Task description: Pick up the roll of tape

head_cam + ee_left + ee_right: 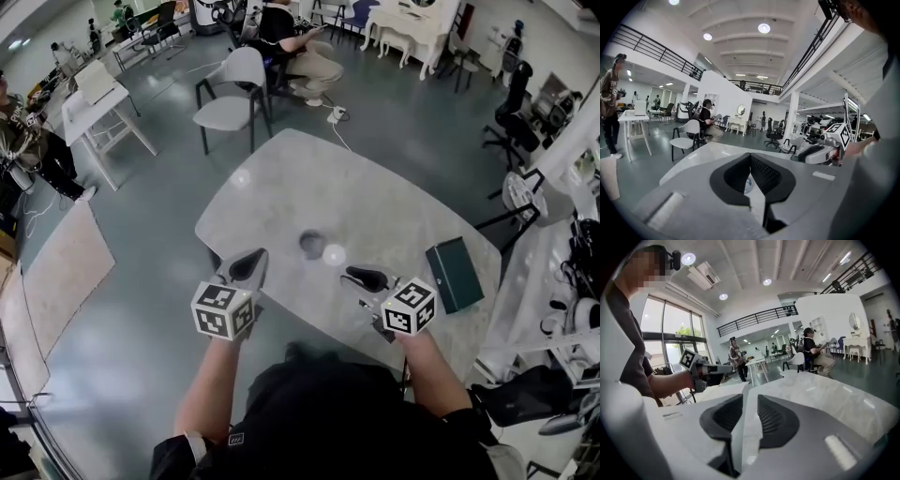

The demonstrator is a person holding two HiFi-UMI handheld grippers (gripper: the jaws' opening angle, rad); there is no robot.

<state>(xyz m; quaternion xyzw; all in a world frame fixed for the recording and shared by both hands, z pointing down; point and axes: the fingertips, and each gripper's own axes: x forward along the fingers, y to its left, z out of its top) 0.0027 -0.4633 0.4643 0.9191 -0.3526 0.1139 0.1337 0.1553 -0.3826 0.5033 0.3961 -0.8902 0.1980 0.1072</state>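
Tape roll [311,244] on table [281,178]; left gripper [258,255] pressed together, right gripper [349,274] slightly spread, empty

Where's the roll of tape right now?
Head view: the tape lies near the middle of the table, just ahead of the gap between the left gripper and right gripper, left of the green box.

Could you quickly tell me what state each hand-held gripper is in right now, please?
Left hand-held gripper: closed, holding nothing.
Right hand-held gripper: partly open, holding nothing.
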